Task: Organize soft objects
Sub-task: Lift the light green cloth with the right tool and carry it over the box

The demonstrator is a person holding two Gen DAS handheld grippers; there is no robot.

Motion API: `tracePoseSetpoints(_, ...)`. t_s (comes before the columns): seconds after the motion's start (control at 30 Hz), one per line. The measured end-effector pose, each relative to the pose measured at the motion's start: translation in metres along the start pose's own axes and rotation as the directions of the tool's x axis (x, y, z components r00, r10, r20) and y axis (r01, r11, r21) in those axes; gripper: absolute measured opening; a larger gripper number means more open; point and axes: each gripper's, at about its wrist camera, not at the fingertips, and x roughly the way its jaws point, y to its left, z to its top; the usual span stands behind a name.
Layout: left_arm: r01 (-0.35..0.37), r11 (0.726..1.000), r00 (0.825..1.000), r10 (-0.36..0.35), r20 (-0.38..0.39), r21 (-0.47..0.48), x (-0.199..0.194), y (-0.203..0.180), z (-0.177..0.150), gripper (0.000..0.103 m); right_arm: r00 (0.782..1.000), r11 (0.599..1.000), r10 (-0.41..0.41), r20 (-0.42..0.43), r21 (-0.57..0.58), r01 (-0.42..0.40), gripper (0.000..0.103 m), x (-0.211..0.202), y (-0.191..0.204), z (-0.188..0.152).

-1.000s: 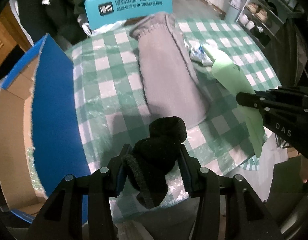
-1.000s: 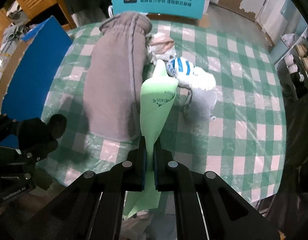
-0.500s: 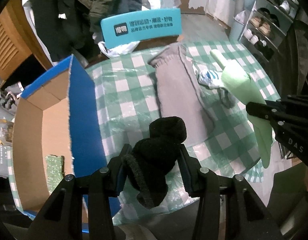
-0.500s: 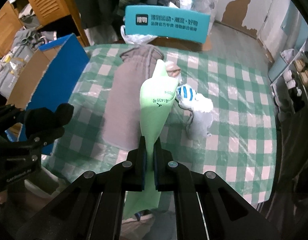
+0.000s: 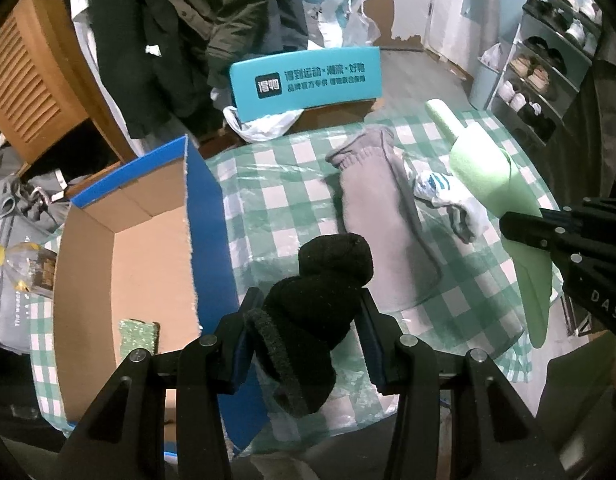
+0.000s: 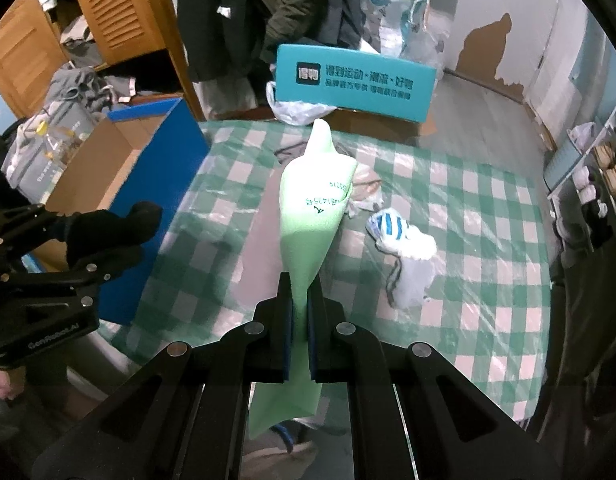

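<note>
Two grips loaded: left gripper [image 5: 308,332] clamps black knit sock bundle [image 5: 316,308], right gripper [image 6: 300,320] pinches thin green foam sheet [image 6: 312,216]. Swing both over open blue-sided cardboard box [image 5: 120,264], release w/ care.

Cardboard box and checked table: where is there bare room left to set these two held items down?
The cardboard box is mostly bare floor; only a green textured piece lies near its front. On the checked tablecloth, a free strip runs between the box's blue wall and the grey garment. It is crowded right of the garment, where the striped socks lie.
</note>
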Motion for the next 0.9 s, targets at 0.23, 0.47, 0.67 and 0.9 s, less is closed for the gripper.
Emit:
tracePoseSetpoints(0.23,-0.007,1.000,1.000,0.008,0.029,-0.017,-0.011,0.009,0.002,0.047,1.000,1.000,0.022,0.021,-0.019,-0.022,0.005,-0.005,0.012,0.011)
tracePoseSetpoints(0.47,-0.024,0.998,0.998,0.027,0.056,-0.053,-0.022,0.027,0.002,0.047,0.999,0.998,0.042,0.032,-0.040,-0.041,0.005,-0.005,0.027,0.021)
tracePoseSetpoints(0.67,-0.039,0.995,0.997,0.045,0.066,-0.088,-0.027,0.045,0.001,0.047,0.997,0.996,0.059,0.039,-0.062,-0.056,0.005,-0.005,0.043,0.031)
tracePoseSetpoints(0.9,-0.057,0.990,0.995,0.067,0.072,-0.126,-0.031,0.067,-0.005,0.047,0.995,0.992,0.087,0.046,-0.092,-0.082,0.005,-0.002,0.062,0.043)
